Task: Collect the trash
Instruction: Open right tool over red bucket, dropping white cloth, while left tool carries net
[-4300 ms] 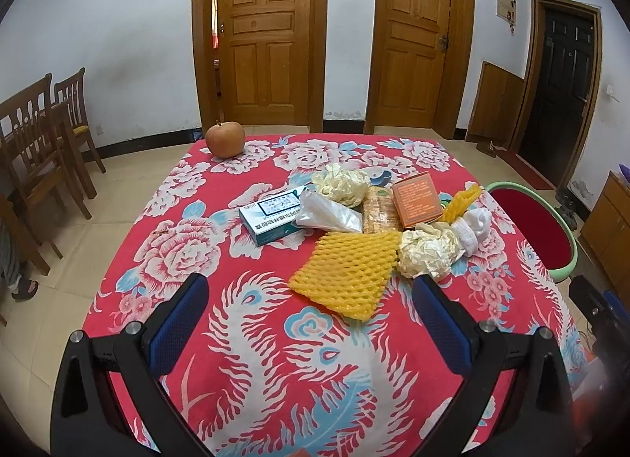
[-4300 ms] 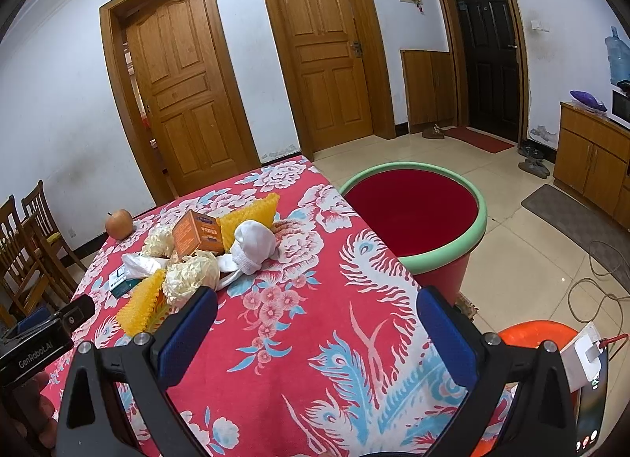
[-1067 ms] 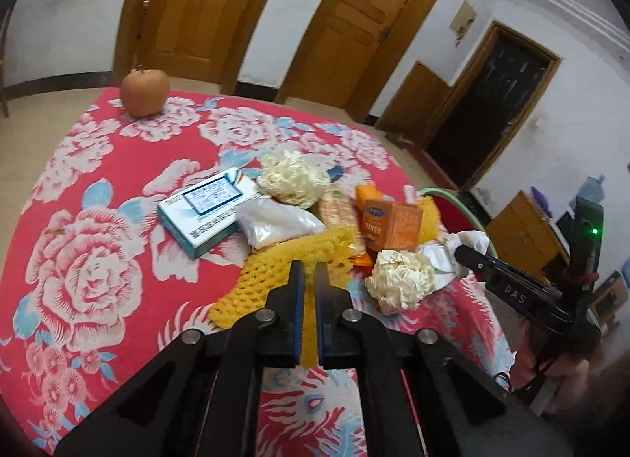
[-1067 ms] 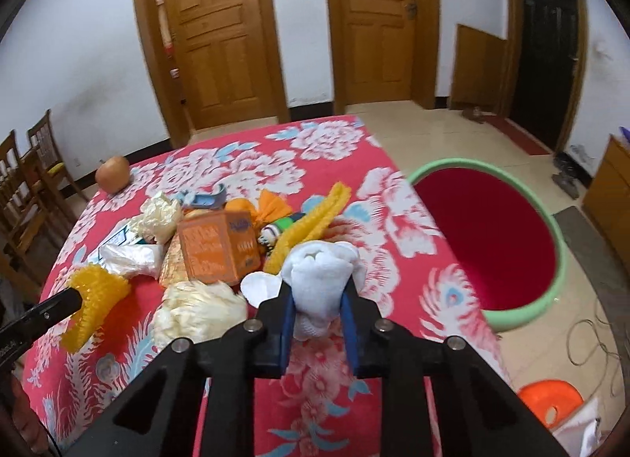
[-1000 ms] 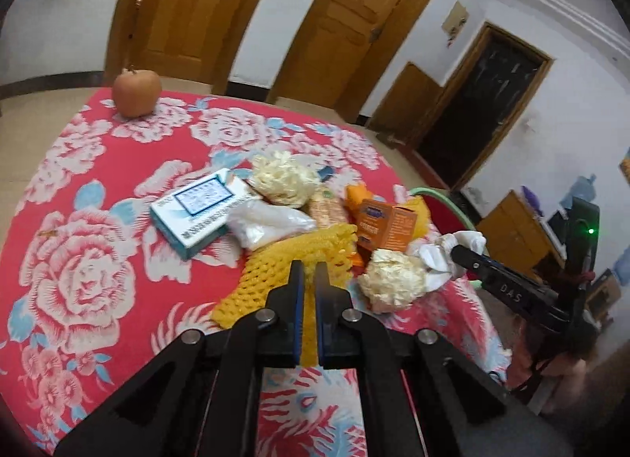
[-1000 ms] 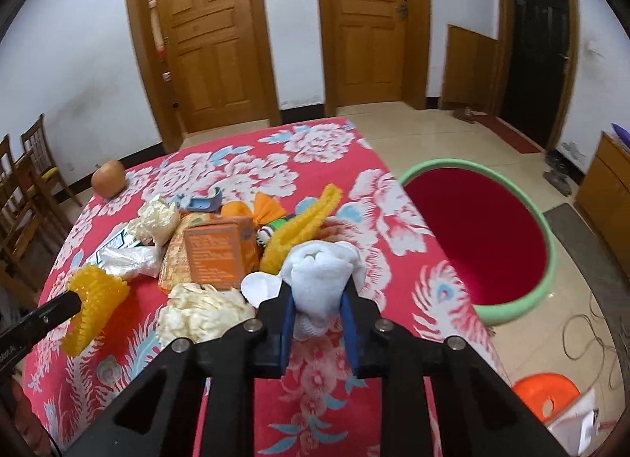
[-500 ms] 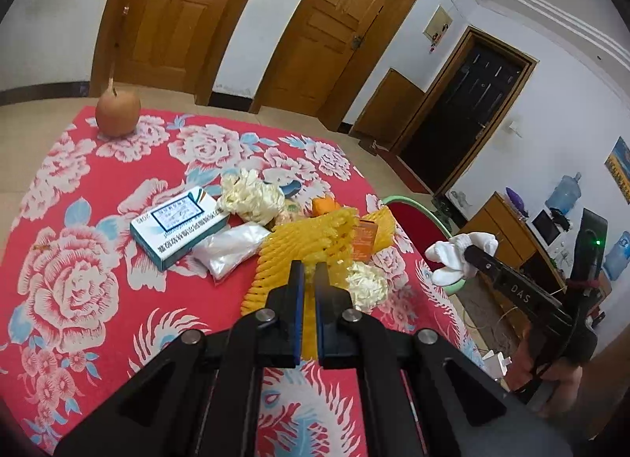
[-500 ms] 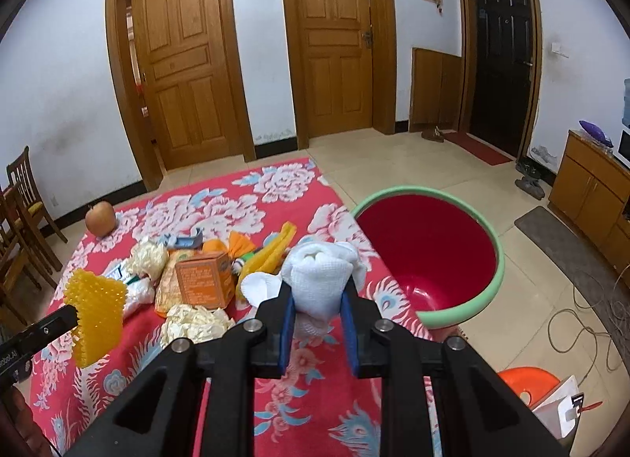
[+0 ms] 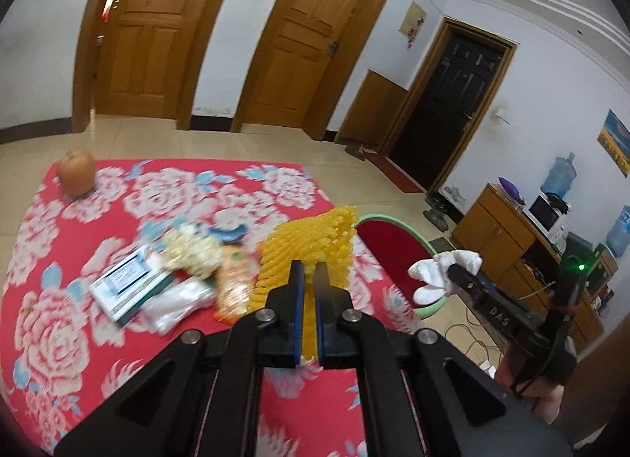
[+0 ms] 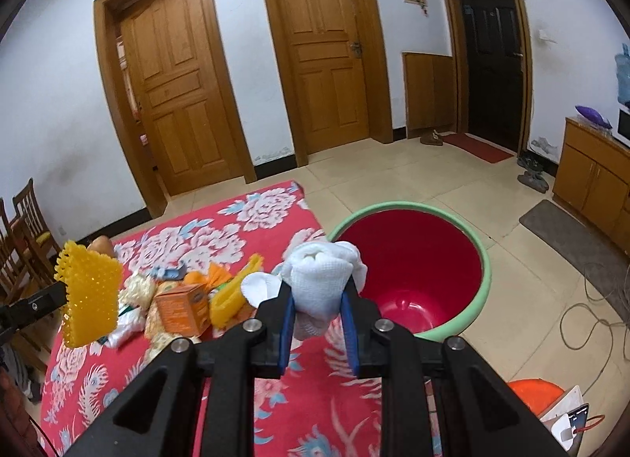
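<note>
My left gripper (image 9: 308, 280) is shut on a yellow foam fruit net (image 9: 311, 244) and holds it up above the red flowered table (image 9: 59, 323); the net also shows in the right wrist view (image 10: 89, 295). My right gripper (image 10: 317, 299) is shut on a white crumpled cloth (image 10: 323, 280), lifted near the table's right edge, just left of the red bin with a green rim (image 10: 413, 260). The cloth (image 9: 441, 272) and bin (image 9: 393, 244) also show in the left wrist view. More trash stays on the table: an orange box (image 10: 183, 307), a blue-white box (image 9: 128, 285), a clear bag (image 9: 177, 303), crumpled paper (image 9: 193, 252).
An apple-like fruit (image 9: 76, 173) sits at the table's far left corner. Wooden chairs (image 10: 23, 236) stand left of the table. An orange basin (image 10: 531, 390) and cables (image 10: 590, 319) lie on the floor at right. A wooden cabinet (image 10: 594, 177) stands by the right wall.
Both grippers closed on their items and lifted them off the table. Both have since risen and swung right toward the bin, the cloth now near its rim.
</note>
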The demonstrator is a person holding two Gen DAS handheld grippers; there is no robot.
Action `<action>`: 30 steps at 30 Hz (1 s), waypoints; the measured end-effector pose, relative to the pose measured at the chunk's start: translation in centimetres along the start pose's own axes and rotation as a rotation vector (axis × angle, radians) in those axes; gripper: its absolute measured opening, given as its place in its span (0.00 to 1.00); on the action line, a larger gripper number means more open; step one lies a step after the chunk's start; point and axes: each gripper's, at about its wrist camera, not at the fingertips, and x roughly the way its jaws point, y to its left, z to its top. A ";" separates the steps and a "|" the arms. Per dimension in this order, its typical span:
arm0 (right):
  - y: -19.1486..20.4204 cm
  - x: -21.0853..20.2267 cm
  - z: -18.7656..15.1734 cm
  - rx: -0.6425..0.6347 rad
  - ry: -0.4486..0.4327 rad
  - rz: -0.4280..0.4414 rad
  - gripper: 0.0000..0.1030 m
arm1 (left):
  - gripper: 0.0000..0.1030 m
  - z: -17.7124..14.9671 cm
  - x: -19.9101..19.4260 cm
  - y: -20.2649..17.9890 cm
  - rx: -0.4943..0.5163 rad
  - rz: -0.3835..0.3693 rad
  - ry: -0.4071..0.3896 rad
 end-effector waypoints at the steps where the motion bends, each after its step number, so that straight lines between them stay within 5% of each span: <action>1: -0.5 0.2 0.1 0.010 0.001 -0.006 0.23 | 0.03 0.2 0.4 -0.6 0.008 -0.002 0.003; 23: -9.4 7.5 -0.1 0.179 0.087 -0.090 0.29 | 0.03 2.4 13.9 -10.8 0.107 -0.124 0.159; 30: -11.3 7.6 -0.4 0.234 0.082 -0.066 0.50 | 0.03 1.8 17.8 -12.2 0.112 -0.122 0.221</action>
